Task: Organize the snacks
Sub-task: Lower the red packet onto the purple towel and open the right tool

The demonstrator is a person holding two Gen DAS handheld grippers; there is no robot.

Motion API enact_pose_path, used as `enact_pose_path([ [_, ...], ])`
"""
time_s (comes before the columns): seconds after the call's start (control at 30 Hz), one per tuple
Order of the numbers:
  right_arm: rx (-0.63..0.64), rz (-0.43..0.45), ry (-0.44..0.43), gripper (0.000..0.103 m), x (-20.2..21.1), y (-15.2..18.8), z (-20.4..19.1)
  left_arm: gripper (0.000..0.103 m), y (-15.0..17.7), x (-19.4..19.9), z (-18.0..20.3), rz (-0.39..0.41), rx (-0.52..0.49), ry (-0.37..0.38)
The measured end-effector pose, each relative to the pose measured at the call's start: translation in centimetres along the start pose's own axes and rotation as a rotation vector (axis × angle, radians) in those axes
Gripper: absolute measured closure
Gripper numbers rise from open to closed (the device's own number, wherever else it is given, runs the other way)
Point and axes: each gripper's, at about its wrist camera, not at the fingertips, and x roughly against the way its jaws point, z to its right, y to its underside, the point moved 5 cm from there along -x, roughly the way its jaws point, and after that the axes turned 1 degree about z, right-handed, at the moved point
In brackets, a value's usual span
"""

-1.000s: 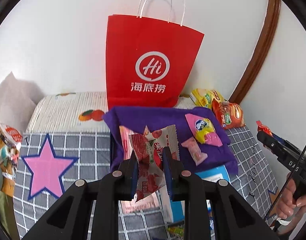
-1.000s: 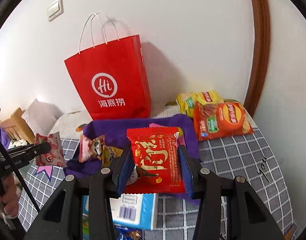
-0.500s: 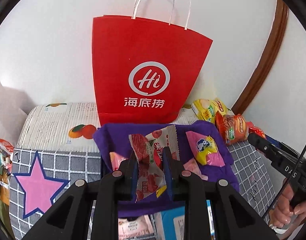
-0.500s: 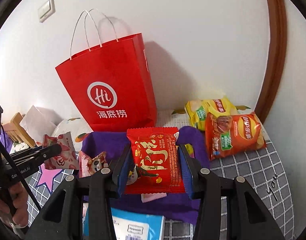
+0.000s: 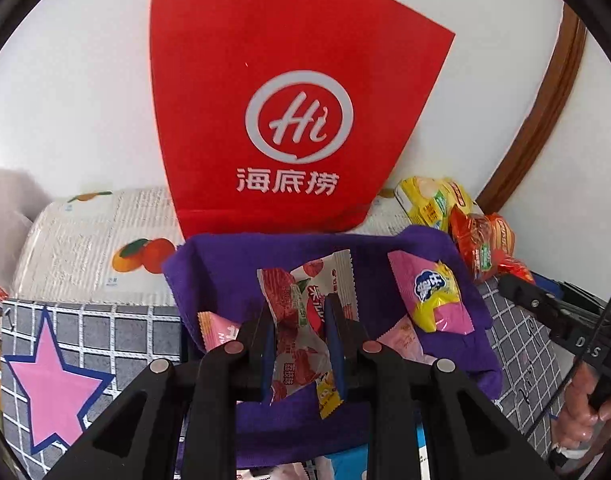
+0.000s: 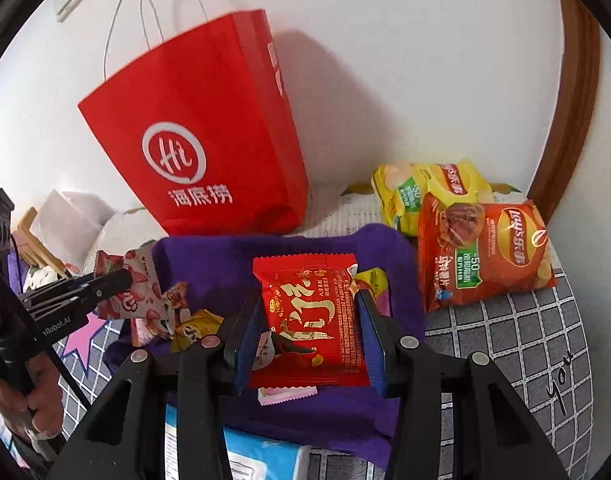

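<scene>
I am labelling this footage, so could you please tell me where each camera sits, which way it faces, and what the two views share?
Left wrist: on the left hand-held gripper, facing the red paper bag; its fingers clamp a strawberry snack packet; the person's right hand shows.
Right wrist: on the right hand-held gripper, angled down, clamping a red snack packet; the left hand shows.
Shared: bag, purple cloth, chip bags.

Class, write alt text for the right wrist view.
The right gripper clamps a red snack packet above a purple cloth. Behind stand a red paper bag and two crisp bags; the left gripper holds a strawberry-print packet.
</scene>
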Motion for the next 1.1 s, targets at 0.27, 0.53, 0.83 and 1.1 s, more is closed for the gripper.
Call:
enact_pose_path([
  [0.27, 0.025, -0.078, -0.031, 0.058, -2.4, 1.0, -0.1, 0.081, 0.3, -0.9, -0.6, -0.022, 0.028, 0.02],
  [0.53, 0.025, -0.153, -0.025, 0.058, -4.7, 2.1, -0.1, 0.081, 0.6, -1.3, -0.4, -0.031, 0.026, 0.02],
  [0.83, 0.061, -0.199, -0.017, 0.058, -5.8, 2.8, -1.0, 0.081, 0.5, -1.0, -0.3, -0.036, 0.033, 0.027],
  [1.1, 0.085, -0.242, -0.005, 0.057, -6.5, 3.4, -1.4, 0.081, 0.5, -0.7, -0.2, -0.033, 0.031, 0.019],
])
